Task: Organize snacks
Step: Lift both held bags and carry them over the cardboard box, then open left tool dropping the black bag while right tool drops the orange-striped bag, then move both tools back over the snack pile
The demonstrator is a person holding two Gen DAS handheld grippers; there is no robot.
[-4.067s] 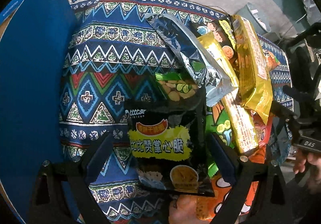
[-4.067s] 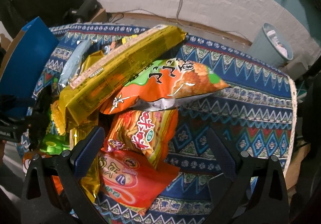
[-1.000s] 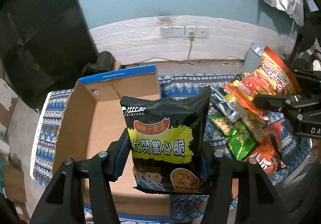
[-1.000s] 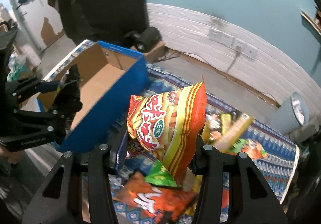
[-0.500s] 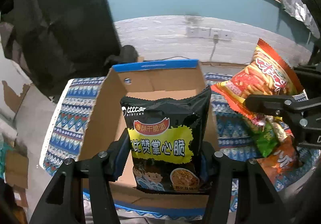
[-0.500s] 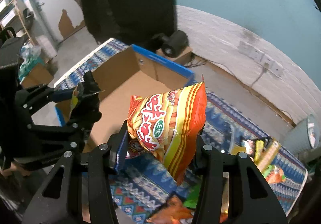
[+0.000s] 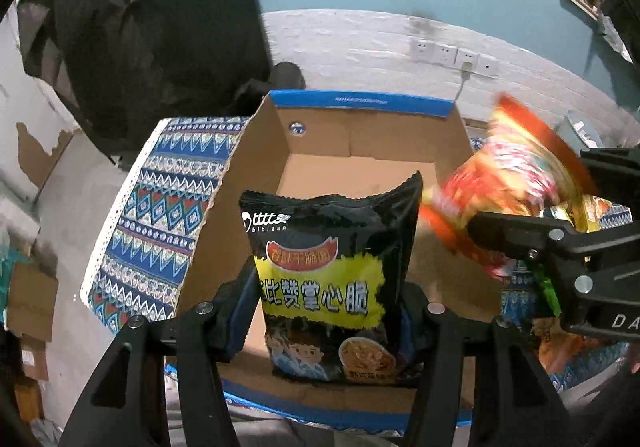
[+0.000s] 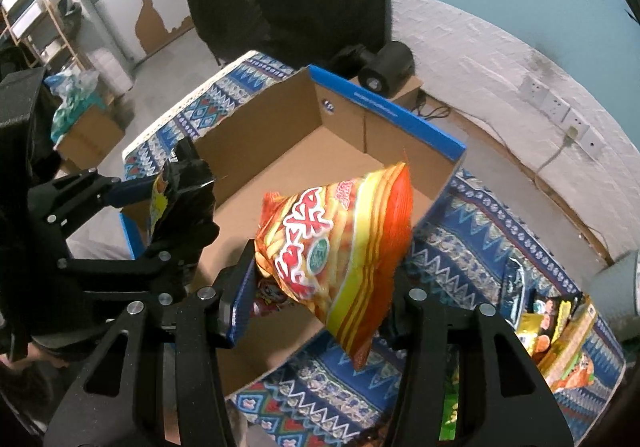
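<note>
The left gripper (image 7: 326,311) is squeezing a black noodle-snack bag (image 7: 328,279) by its lower sides. The bag is standing up tall, right over the open cardboard box (image 7: 360,151) with the blue rim. The box is sitting on a blue patterned cloth (image 7: 160,215).

The right gripper (image 8: 320,299) is holding an orange chip bag (image 8: 340,247) out over the near right corner of the same box. Its jaws have just been opening a bit, and the bag is between them, tilting down to one side. The left blue pad (image 8: 240,299) is touching the bag; the other pad is hiding behind it, so I cannot tell if the grip is tight. In the left wrist view this bag is looking blurry.

More snack bags (image 8: 560,331) are lying in a pile on the cloth, well apart from the box.
</note>
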